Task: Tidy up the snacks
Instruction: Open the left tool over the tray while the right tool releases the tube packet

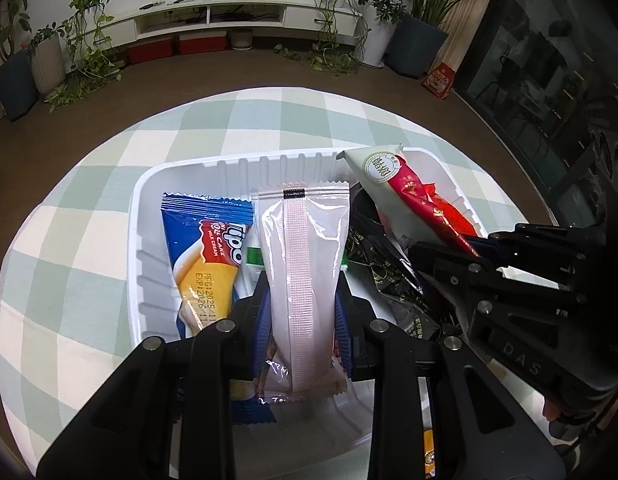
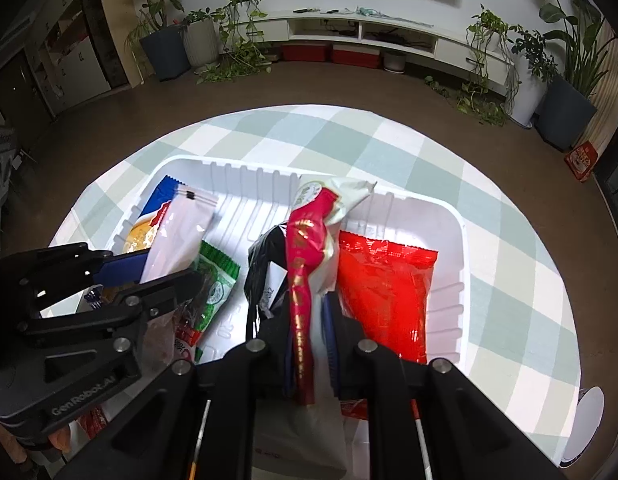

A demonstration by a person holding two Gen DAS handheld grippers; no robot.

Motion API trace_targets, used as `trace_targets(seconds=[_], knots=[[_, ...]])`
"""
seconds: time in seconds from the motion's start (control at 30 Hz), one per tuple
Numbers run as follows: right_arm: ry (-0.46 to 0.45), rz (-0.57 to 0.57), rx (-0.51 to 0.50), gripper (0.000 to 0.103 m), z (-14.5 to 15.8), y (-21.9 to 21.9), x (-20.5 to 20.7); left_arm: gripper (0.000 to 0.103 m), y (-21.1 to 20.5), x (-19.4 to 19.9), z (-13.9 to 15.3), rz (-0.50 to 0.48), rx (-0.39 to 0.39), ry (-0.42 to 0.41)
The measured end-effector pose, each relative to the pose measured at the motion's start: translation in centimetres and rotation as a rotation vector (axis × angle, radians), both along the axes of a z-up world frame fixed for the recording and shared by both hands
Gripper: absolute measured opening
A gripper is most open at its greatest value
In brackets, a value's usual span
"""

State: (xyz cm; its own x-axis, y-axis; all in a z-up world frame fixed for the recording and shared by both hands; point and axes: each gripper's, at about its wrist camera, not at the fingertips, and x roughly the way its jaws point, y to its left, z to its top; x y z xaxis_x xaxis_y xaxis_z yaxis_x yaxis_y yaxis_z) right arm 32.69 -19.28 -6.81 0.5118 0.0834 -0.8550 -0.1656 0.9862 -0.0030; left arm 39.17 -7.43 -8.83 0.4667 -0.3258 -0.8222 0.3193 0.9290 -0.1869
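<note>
A checked tabletop point(image 1: 89, 240) carries a white tray point(image 1: 269, 162) of snacks. Over the tray, the left gripper point(image 1: 303, 312) has its jaws closed on a pale pink packet point(image 1: 301, 248), seam side up, above a blue roll-cake packet point(image 1: 205, 248). Beside it, the right gripper point(image 2: 309, 332) has its jaws clamped on a red-and-white packet point(image 2: 309, 248), whose top leans on the tray's far wall. A red packet point(image 2: 385, 292), a green packet point(image 2: 217, 284) and a black packet point(image 2: 265, 256) lie in the tray.

Glossy plastic pink wrapper point(image 1: 301, 264), ribbed white plastic tray point(image 1: 237, 168), matt checked cloth point(image 1: 89, 264)
</note>
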Motion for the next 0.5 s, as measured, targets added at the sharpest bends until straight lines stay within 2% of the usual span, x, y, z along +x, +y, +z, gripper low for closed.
trace_targets(seconds=[0.03,0.1,0.13,0.17,0.23,0.3,0.4,0.47,0.5], knots=[[-0.001,0.002,-0.001,0.015,0.0,0.0,0.0,0.027,-0.1,0.2,-0.1,0.003,0.004,0.0],[-0.001,-0.001,0.003,0.022,0.1,-0.1,-0.2,0.028,-0.1,0.3,-0.1,0.008,0.001,-0.001],[0.001,-0.004,0.006,0.026,0.1,-0.1,-0.2,0.033,-0.1,0.4,-0.1,0.011,0.005,-0.003],[0.0,-0.007,0.008,0.039,0.3,-0.2,-0.4,0.04,-0.1,0.4,-0.1,0.013,0.01,-0.007],[-0.007,-0.016,-0.001,0.047,0.5,-0.4,-0.7,0.054,0.2,0.4,0.1,0.031,0.015,-0.017],[-0.01,-0.018,0.012,0.059,0.8,-0.6,-0.9,0.061,0.7,0.2,0.2,0.041,-0.001,-0.018],[-0.027,-0.019,0.016,0.063,1.5,-0.8,-1.7,0.066,1.0,-0.6,1.0,0.044,0.004,-0.038],[-0.041,-0.02,0.014,0.069,2.1,-0.9,-2.3,0.072,1.2,-1.5,1.8,0.05,0.01,-0.056],[-0.056,-0.017,0.018,0.071,2.6,-1.0,-2.9,0.078,1.4,-1.9,2.2,0.053,0.009,-0.065]])
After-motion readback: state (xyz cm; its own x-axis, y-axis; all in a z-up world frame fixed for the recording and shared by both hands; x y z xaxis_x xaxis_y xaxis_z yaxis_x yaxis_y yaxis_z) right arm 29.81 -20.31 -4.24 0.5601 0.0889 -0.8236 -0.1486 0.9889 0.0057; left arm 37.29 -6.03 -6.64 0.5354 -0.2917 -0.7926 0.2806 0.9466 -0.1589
